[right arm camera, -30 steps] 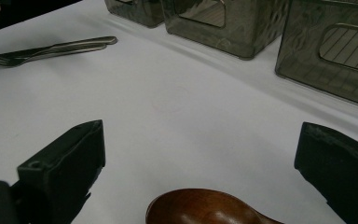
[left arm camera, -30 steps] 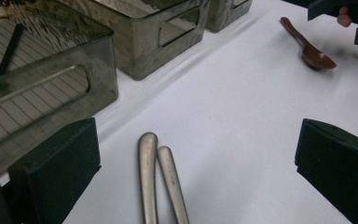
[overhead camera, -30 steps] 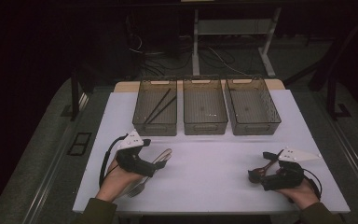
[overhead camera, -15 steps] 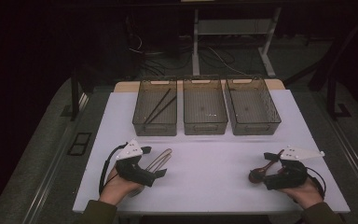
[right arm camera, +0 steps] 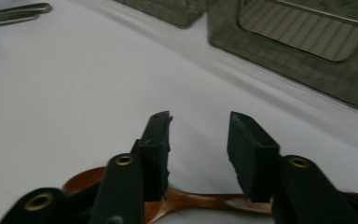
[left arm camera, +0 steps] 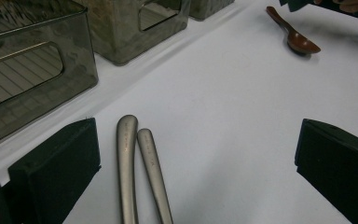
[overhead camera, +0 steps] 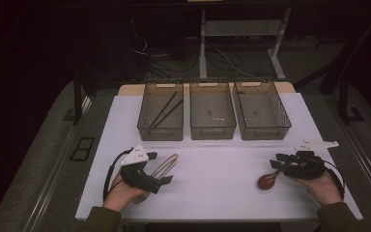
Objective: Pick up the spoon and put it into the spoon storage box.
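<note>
I saw my right claw (overhead camera: 281, 163) low over the white surface (overhead camera: 222, 169), near its right edge, with the brown wooden spoon (overhead camera: 268, 179) under it. In the right gripper view the 2 black jaws stood on either side of the spoon handle (right arm camera: 200, 201), which ran across below them. They had just been closing, but a clear gap remained between the pads, and I could not see them pressing on the wood. The handle seemed to lie lower than the pads. In the high view the spoon bowl rested on the surface just in front of the right hand (overhead camera: 321, 186), and its handle pointed up toward the claw.

My left claw (overhead camera: 157, 166) was wide open. In the left gripper view its 2 pads stood far apart, and the 2 metal handles (left arm camera: 137, 172) lay side by side on the surface between them, closer to the left pad and touching neither pad. The handles touched each other along part of their length. I could not tell what kind of cutlery they were, because their other ends were hidden.

At the far side of the surface 3 dark transparent bins stood in a row. The left bin (overhead camera: 160, 112) held dark chopsticks (overhead camera: 166, 110) lying diagonally. The middle bin (overhead camera: 212, 112) and the right bin (overhead camera: 262, 112) stood just beside it.
</note>
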